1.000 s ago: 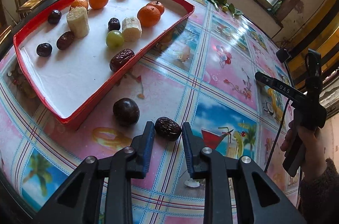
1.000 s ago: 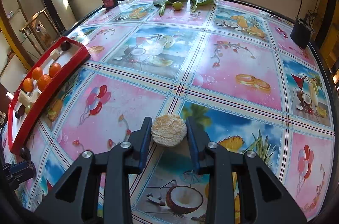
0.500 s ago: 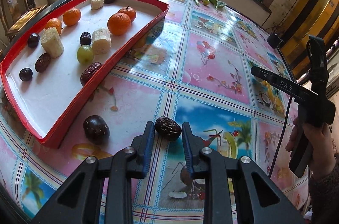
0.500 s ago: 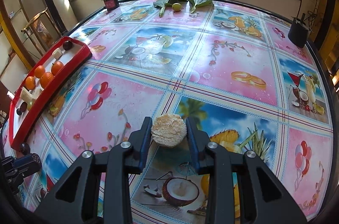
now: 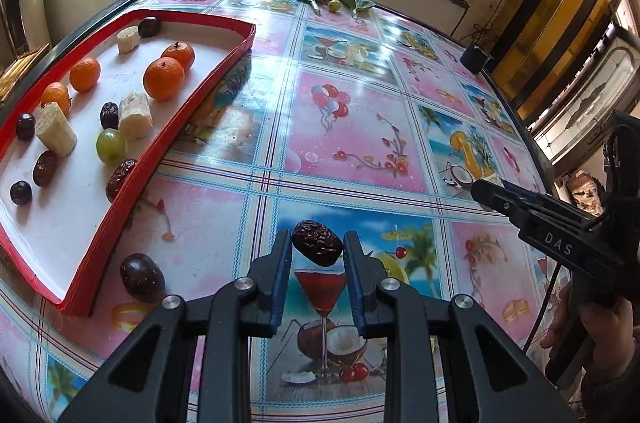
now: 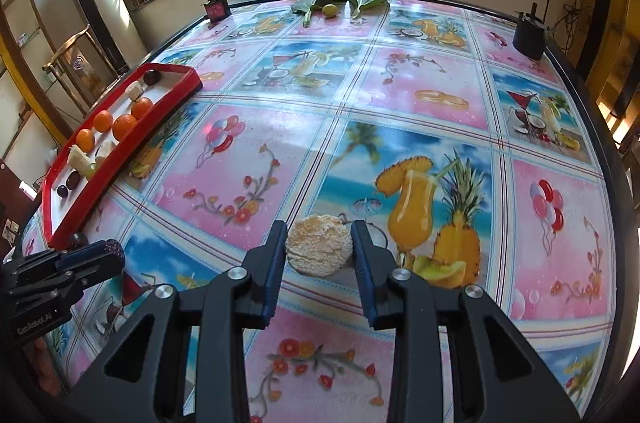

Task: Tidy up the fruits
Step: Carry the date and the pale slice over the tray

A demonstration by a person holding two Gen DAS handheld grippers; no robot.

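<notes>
My left gripper (image 5: 317,247) is shut on a wrinkled dark red date (image 5: 317,243), held above the table. My right gripper (image 6: 319,243) is shut on a pale, rough peeled banana chunk (image 6: 319,245), also off the surface. The red-rimmed white tray (image 5: 176,121) lies at the left and holds several oranges (image 5: 163,78), banana pieces (image 5: 136,111), a green grape (image 5: 110,145), dates and dark plums. A dark plum (image 5: 142,277) sits on the tablecloth just outside the tray's near corner. The right gripper (image 5: 496,197) also shows at the right edge of the left wrist view, held by a hand (image 5: 596,339).
A round table with a colourful fruit-print cloth (image 6: 400,95) spreads ahead. At its far edge stand a small red perfume bottle (image 6: 216,7), green leaves with a small lime (image 6: 330,7), and a dark cup (image 6: 529,37). A wooden chair (image 6: 72,63) stands beyond the tray.
Both grippers keep their fruit. The left gripper rolled and drifted right, away from the tray and plum. The right gripper moved across the table, so the tray now looks nearer in its view.
</notes>
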